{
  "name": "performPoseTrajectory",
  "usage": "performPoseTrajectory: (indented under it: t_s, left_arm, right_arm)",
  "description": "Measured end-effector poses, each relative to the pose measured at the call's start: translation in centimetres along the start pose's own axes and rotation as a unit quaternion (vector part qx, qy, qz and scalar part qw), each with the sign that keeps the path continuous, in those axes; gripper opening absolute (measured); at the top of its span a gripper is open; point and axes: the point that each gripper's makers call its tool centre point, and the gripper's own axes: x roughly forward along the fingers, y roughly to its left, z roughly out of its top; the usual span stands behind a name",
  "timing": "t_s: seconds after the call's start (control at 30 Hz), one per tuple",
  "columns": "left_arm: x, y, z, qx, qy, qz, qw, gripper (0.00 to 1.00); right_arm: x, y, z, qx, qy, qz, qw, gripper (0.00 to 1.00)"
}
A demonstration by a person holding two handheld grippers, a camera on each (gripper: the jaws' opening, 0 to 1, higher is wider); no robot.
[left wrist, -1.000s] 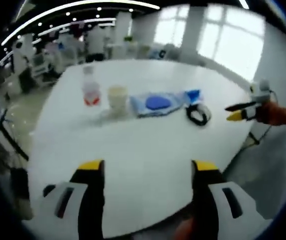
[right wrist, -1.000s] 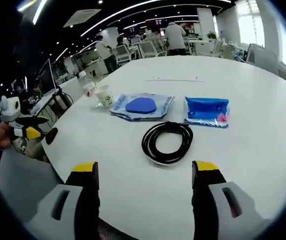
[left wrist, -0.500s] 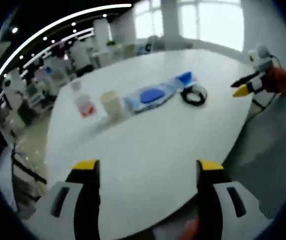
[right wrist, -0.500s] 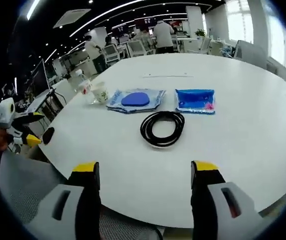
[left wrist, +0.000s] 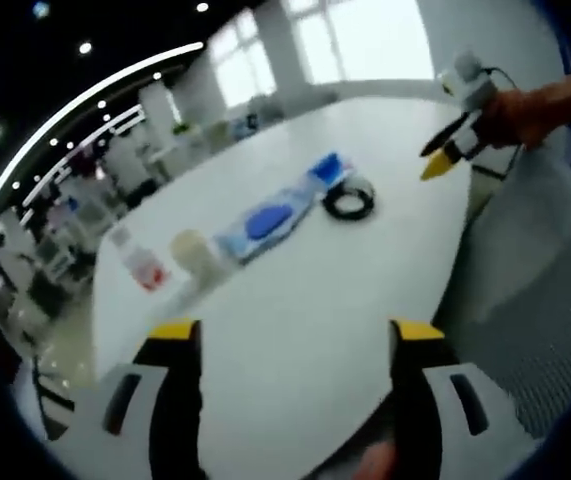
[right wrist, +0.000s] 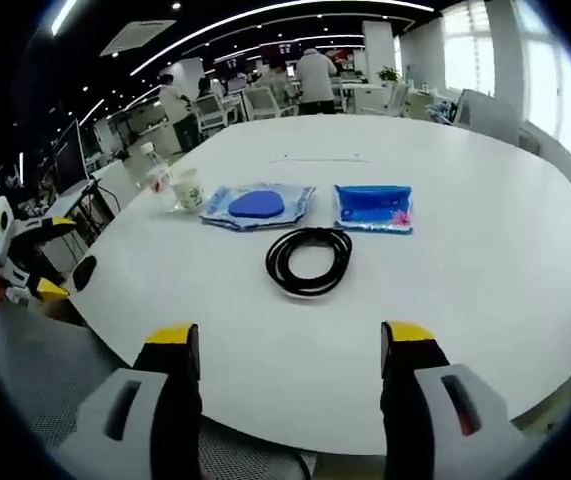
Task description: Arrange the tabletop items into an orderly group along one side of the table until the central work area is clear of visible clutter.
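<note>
Both grippers are hovering released off the white table's (right wrist: pixel 485 260) edge, the left gripper (left wrist: pixel 290 335) and right gripper (right wrist: pixel 290 340) each gaping with nothing between the jaws. In the right gripper view, 1 coiled black cable (right wrist: pixel 309 260) is lying centrally; the blue pouch (right wrist: pixel 372 207) at 1 o'clock, the packet with a blue oval (right wrist: pixel 256 206) at 11 o'clock, the paper cup (right wrist: pixel 186 187) and bottle (right wrist: pixel 157 170) further toward 10 o'clock.

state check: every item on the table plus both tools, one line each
left tool: open, empty
right tool: open, empty
black cable: coiled, flat
blue pouch: lying flat
packet with blue pad: lying flat
paper cup: upright
bottle: upright
</note>
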Motion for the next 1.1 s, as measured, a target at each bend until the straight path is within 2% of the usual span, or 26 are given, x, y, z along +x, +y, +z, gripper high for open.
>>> performPoseTrajectory:
  t_s: [0.23,0.4,0.53,0.7,0.77,0.83,0.93,1.1]
  left_arm:
    - [-0.2,0.5,0.4,-0.067,-0.026,-0.015,0.9973,0.81]
    - [-0.4,1.2,0.6,-0.112,-0.043,-0.015,0.9927,0.82]
    - [-0.3,1.2,0.4,-0.118,-0.040,-0.015,0.9921,0.84]
    - [0.1,0.6,-0.1,-0.096,-0.019,-0.016,0.9951,0.84]
    - [0.3,0.8,-1.1,-0.089,0.007,-0.008,0.9960,0.84]
    - [0.4,0.6,-1.0,-0.101,0.001,-0.021,0.9947,0.84]
    - [0.2,0.9,-0.9,-0.108,-0.004,-0.016,0.9940,0.84]
    - [0.1,0.9,-0.9,-0.112,-0.004,-0.015,0.9935,0.84]
  right_arm:
    - [-0.1,0.5,0.6,-0.023,-0.008,0.006,0.9997,0.76]
    - [-0.3,-0.3,1.0,0.010,-0.027,0.005,0.9996,0.77]
    - [-0.4,-0.5,1.1,0.021,-0.031,0.005,0.9993,0.78]
    - [-0.2,-0.6,1.0,0.026,-0.028,0.007,0.9992,0.78]
    - [-0.4,-0.7,0.6,0.030,-0.023,0.007,0.9993,0.78]
    - [-0.5,-1.2,0.6,0.045,-0.026,0.004,0.9986,0.78]
    - [-0.6,-1.7,0.9,0.067,-0.041,0.002,0.9969,0.78]
    - [-0.5,-1.7,0.7,0.066,-0.036,0.000,0.9971,0.78]
